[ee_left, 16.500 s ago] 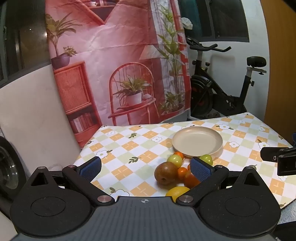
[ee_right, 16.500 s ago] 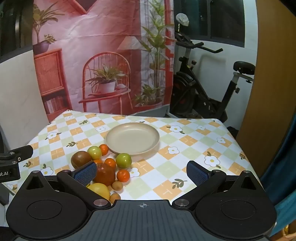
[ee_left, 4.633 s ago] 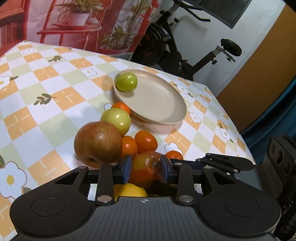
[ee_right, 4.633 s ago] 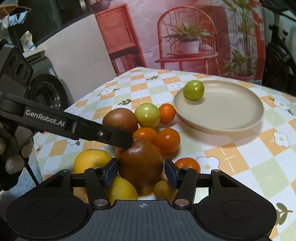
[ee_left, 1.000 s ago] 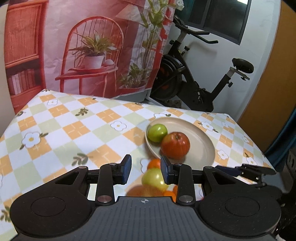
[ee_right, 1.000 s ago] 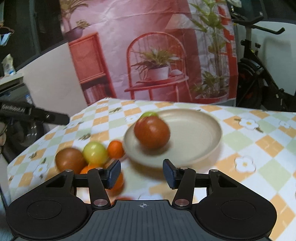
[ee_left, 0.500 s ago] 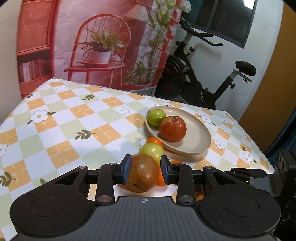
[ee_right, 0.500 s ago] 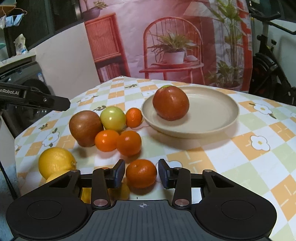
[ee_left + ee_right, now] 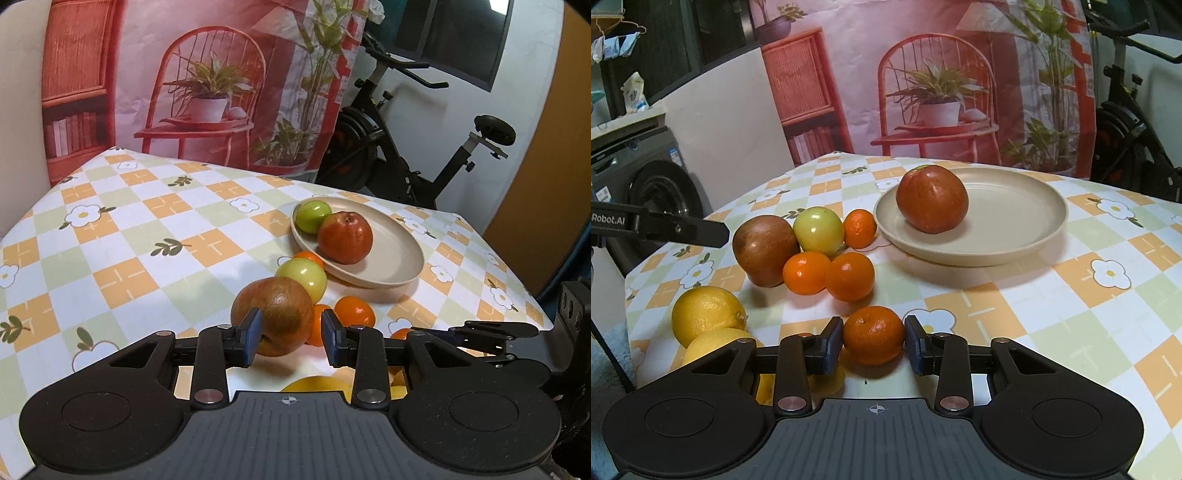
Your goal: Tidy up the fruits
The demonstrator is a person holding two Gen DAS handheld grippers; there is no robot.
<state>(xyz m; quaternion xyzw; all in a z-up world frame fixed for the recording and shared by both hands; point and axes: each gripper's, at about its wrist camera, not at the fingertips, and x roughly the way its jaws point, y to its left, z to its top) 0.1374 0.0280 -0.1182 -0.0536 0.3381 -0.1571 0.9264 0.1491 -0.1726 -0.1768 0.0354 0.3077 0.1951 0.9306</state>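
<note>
Closing on a mandarin (image 9: 873, 335), right hand-held gripper (image 9: 873, 345); left's (image 9: 291, 336) grip unclear.

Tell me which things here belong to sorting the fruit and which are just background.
For the job: plate, red apple, green fruit, brownish apple, mandarin between the right gripper pads, lemons.
Just lying about: exercise bike, printed backdrop, washing machine.

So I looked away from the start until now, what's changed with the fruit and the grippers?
A green apple and a red apple moved from the pile onto the beige plate. The right gripper has just been closing, its fingers around a small orange mandarin. The left gripper came down by the brown pear-like fruit, not gripping. Other fruit and the plate stayed put.
</note>
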